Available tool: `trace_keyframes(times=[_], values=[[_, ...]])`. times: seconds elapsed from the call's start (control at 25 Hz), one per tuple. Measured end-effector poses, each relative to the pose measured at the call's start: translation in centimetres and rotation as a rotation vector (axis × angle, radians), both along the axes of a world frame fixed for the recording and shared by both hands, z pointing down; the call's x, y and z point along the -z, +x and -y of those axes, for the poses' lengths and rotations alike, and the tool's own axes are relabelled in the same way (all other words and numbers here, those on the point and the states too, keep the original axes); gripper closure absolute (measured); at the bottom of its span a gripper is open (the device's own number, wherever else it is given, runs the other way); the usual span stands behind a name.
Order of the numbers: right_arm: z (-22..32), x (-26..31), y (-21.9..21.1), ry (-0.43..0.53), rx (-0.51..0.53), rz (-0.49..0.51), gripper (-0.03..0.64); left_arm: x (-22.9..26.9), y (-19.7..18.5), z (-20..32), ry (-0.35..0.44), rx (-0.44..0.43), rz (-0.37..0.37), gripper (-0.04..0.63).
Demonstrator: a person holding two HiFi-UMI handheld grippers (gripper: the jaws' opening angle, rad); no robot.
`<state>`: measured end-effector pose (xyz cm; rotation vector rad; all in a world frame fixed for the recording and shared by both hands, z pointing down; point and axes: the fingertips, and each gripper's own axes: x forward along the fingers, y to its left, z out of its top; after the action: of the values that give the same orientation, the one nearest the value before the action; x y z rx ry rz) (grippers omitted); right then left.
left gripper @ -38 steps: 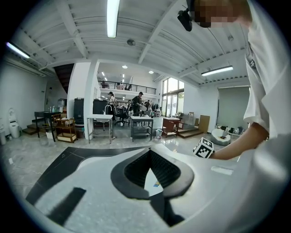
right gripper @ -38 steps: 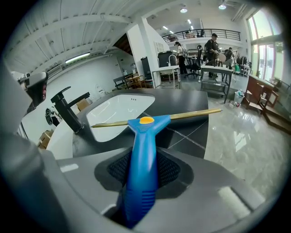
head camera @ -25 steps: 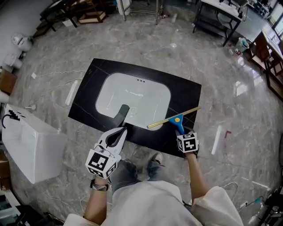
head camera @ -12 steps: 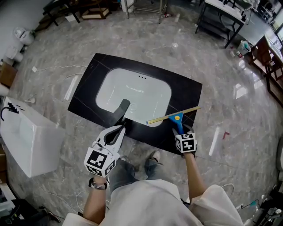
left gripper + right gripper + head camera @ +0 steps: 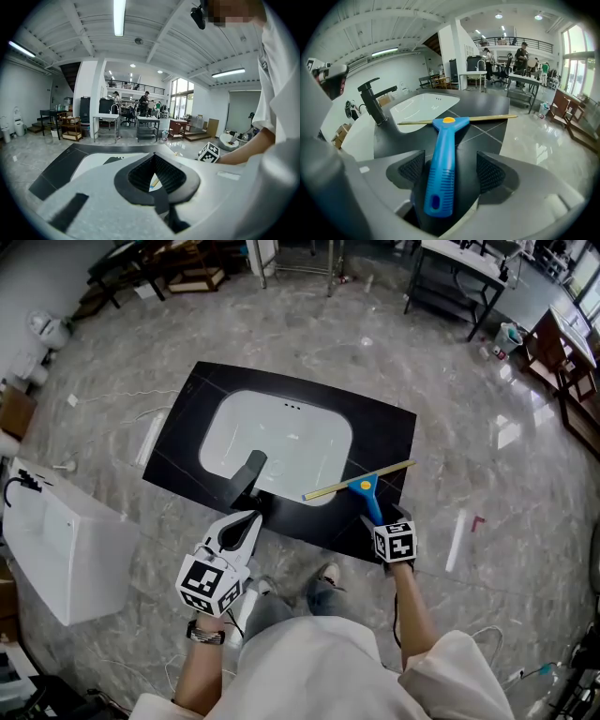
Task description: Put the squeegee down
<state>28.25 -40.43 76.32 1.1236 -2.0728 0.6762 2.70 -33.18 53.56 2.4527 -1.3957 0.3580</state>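
Black countertop [image 5: 389, 437] with white basin [image 5: 281, 442]. Squeegee [image 5: 440, 159] lies flat on the countertop's near-right part. Right gripper [image 5: 452, 169]: its 2 jaws have just been opening and stand wide, flanking the blue handle without pressing. Left gripper [image 5: 246, 521]: jaws together, empty, at the countertop's near edge.

Right hand-held gripper [image 5: 451, 172] is pointing steeply down ahead of the bare right forearm [image 5: 413, 613]. Its jaws have just been opening and are standing wide, pads clear of the squeegee handle [image 5: 439, 180] lying between them. Left hand-held gripper [image 5: 251, 517] is tilting slightly downward, jaws closed together, gripping nothing.
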Motion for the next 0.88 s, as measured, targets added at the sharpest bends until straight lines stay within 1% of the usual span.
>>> trace_keyframes(times=[0.28,0.44,0.56,0.72,0.8,0.88], values=[[-2.2,1.8,1.6,0.0,-0.078,0.038,0.276,0.1,1.5,-0.3,-0.024,-0.075,-0.027,0.589],[-4.4,3.6,2.6,0.018,-0.135,0.049,0.279,0.7,3.5,-1.0,-0.017,-0.163,-0.045,0.589],[-5.9,6.0,2.5,0.053,-0.166,0.087,0.299,1.6,4.7,-1.2,0.0,-0.24,-0.046,0.59],[-7.6,9.7,2.3,0.116,-0.214,0.126,0.318,2.8,5.7,-1.6,0.034,-0.318,-0.053,0.589],[-8.7,11.6,1.7,0.137,-0.224,0.16,0.342,3.5,6.0,-2.0,0.047,-0.35,-0.057,0.589],[-9.6,13.5,1.1,0.167,-0.228,0.174,0.361,4.2,6.4,-2.5,0.055,-0.388,-0.064,0.59]])
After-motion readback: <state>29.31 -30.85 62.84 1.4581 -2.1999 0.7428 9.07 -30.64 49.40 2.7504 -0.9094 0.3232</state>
